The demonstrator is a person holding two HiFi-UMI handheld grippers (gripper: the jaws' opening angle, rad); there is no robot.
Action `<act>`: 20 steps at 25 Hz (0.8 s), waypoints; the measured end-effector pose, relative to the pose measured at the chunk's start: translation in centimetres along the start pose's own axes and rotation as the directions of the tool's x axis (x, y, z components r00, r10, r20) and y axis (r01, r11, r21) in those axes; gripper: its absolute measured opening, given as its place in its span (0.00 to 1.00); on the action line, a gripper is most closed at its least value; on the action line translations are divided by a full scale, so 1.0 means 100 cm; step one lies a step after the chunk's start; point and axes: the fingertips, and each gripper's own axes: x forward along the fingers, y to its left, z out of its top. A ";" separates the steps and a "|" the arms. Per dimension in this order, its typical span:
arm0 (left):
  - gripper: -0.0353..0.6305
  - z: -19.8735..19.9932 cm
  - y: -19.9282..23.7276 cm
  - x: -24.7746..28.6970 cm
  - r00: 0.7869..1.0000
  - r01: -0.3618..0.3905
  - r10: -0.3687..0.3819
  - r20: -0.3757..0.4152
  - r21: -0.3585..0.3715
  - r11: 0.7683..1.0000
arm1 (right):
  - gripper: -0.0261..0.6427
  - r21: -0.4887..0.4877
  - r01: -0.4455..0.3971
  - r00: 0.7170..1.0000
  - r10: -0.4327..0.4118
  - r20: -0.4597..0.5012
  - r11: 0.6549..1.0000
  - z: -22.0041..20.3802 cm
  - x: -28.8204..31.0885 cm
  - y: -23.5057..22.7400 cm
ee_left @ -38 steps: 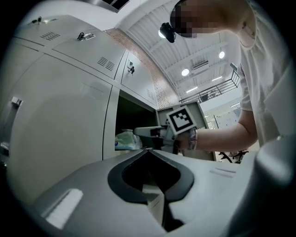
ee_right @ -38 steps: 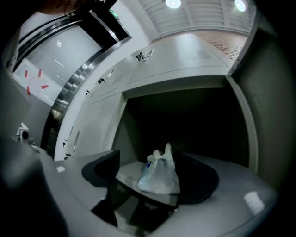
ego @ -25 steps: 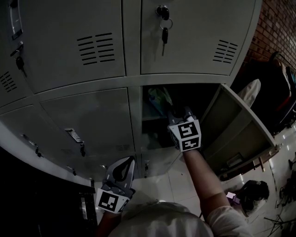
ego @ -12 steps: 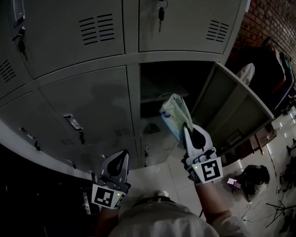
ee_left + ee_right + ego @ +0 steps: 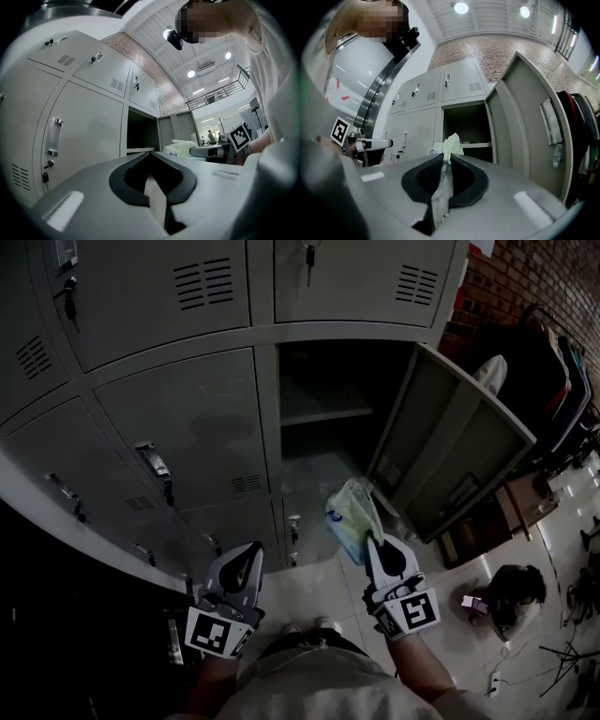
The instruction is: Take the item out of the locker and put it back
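A pale green plastic bag [image 5: 354, 515] hangs in front of the open locker [image 5: 323, 404], outside its doorway. My right gripper [image 5: 372, 542] is shut on the bag's lower edge, and the film [image 5: 444, 176] stands pinched between its jaws with the bag's top [image 5: 451, 144] sticking up beyond them. The locker's door [image 5: 448, 446] is swung out to the right. Inside I see a shelf [image 5: 319, 416] with nothing on its visible part. My left gripper [image 5: 251, 559] hangs low at the left, jaws together and holding nothing [image 5: 157, 192].
Closed grey lockers [image 5: 178, 437] fill the wall left of and above the open one, some with keys [image 5: 307, 256] in their locks. A clothes rack [image 5: 553, 390] and dark things on the tiled floor [image 5: 511, 601] stand at the right. A brick wall [image 5: 497, 277] rises at the top right.
My right gripper has drawn back out of the locker toward me, bringing the bag with it from the compartment to below the doorway. The left gripper stayed put.
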 end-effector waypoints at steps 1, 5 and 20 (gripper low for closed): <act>0.02 0.002 -0.004 -0.004 1.000 -0.004 0.004 0.004 0.000 1.000 | 0.05 -0.003 -0.005 1.000 0.005 0.006 1.000 0.003 -0.004 0.003; 0.02 0.009 -0.020 -0.024 0.999 -0.048 0.048 0.022 0.003 0.999 | 0.05 -0.056 -0.043 0.999 0.044 0.005 0.998 0.004 -0.028 0.018; 0.02 0.013 -0.169 -0.095 0.992 -0.127 0.127 -0.022 -0.002 0.992 | 0.05 -0.067 -0.171 0.985 0.169 -0.035 0.983 0.020 -0.171 0.036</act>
